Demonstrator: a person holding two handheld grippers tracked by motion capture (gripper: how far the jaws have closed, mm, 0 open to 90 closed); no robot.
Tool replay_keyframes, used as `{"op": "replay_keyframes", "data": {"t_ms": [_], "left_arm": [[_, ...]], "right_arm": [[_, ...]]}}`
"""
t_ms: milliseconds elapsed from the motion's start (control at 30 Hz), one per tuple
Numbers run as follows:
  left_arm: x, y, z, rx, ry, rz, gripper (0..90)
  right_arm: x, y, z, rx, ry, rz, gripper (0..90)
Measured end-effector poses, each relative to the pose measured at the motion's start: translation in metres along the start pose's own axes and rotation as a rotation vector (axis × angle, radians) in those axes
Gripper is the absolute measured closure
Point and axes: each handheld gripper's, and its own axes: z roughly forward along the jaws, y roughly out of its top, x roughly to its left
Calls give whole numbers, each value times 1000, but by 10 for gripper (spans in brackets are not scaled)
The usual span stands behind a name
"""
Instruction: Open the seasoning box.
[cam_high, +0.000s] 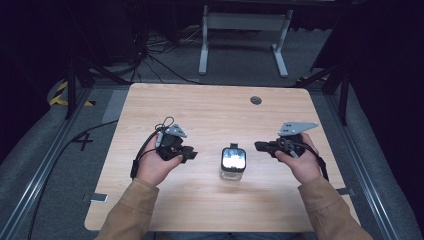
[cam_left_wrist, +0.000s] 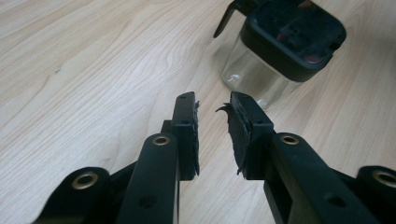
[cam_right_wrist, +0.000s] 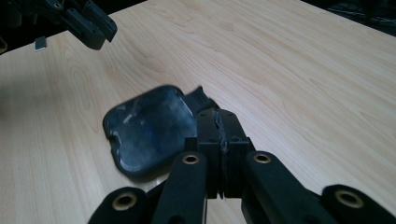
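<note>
The lower ends of both forearms are cut off by the bottom edge of the high view, and each hand wraps its tool so that only the jaw tips and the grey plates stand clear. The room beyond the table is mostly dark; a white frame (cam_high: 245, 37) and loose cables (cam_high: 160, 62) can be made out on the grey floor, little else.

The left gripper (cam_left_wrist: 212, 114) has its jaws parted by a narrow gap and holds nothing; the pad on one jaw looks frayed at its edge. The right gripper (cam_right_wrist: 218, 128) has its jaws pressed flat together with nothing between them.

A clear glass jar (cam_high: 232, 163) with a black lid stands upright on the table between the two tools, apart from both. In the left gripper view it lies ahead of the jaw tips and to one side, its top cut off by the frame edge. In the right gripper view the lid (cam_right_wrist: 149, 130) sits just beyond and beside the closed tips, blurred; contact cannot be judged.

The table (cam_high: 210, 107) is light wood grain with a round grommet (cam_high: 256, 100) at the far side. Yellow-black tape (cam_high: 60, 95) marks the floor to the left.
</note>
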Motion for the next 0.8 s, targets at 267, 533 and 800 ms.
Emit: {"op": "replay_keyframes", "data": {"t_ms": [267, 533, 800], "left_arm": [[7, -10, -7, -11, 6, -29, 719], [8, -11, -5, 3, -1, -43, 704], [6, -10, -5, 3, -10, -41, 703]], "right_arm": [[-5, 21, 46, 66, 42, -15, 894], [-8, 23, 64, 92, 51, -26, 893], [-10, 23, 64, 93, 50, -26, 893]]}}
